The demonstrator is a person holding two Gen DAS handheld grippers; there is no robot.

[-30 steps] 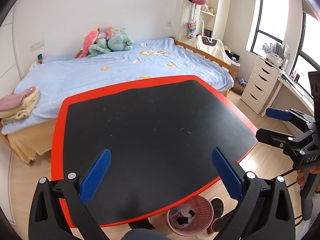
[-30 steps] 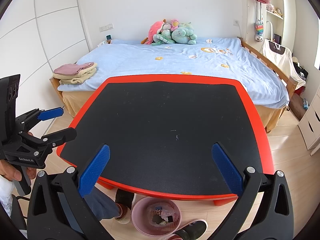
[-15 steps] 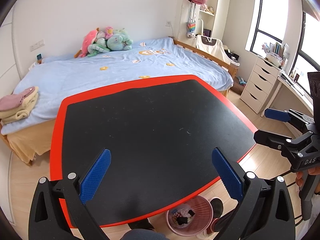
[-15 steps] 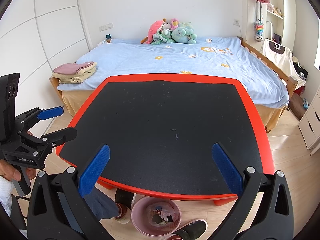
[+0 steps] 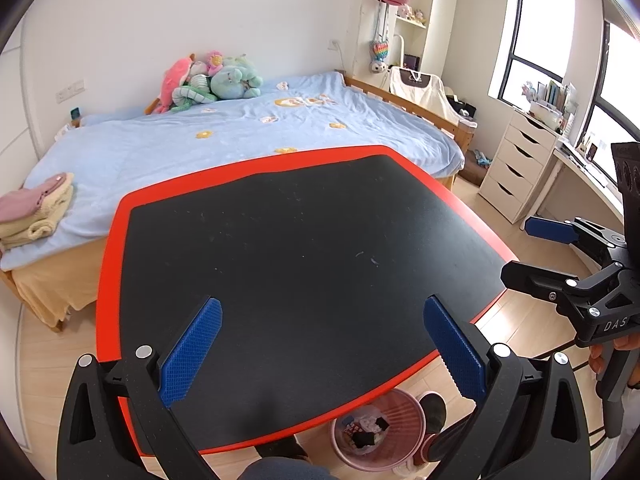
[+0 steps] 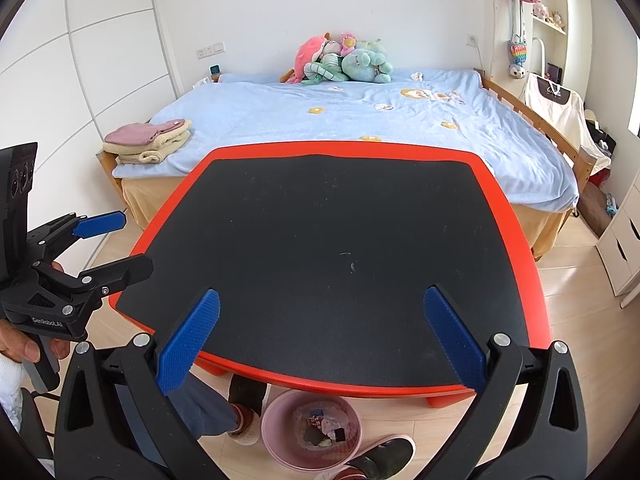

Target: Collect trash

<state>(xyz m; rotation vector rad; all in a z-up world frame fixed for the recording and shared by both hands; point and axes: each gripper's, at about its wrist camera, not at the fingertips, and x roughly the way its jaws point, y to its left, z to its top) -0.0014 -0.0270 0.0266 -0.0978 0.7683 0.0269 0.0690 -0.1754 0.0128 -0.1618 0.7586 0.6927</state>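
A pink waste basket (image 5: 380,428) with trash in it stands on the floor under the near edge of a black-topped table with a red rim (image 5: 108,264); it also shows in the right wrist view (image 6: 312,430). My left gripper (image 5: 320,348) is open and empty above the table's near side. My right gripper (image 6: 320,344) is open and empty above the near edge. Each gripper shows in the other's view, the right one (image 5: 524,252) beside the table's right edge, the left one (image 6: 128,244) beside its left edge. The tabletop (image 6: 340,260) carries no trash that I can see.
A bed with a blue cover (image 6: 360,120) stands behind the table, with plush toys (image 6: 344,62) at its head and folded towels (image 6: 148,140) on a corner. White drawers (image 5: 516,168) and a desk stand at the right. The person's feet (image 6: 244,420) are by the basket.
Both views have barely shifted; the right gripper sits slightly lower and nearer the table edge in the left wrist view. Both grippers stay open and empty.
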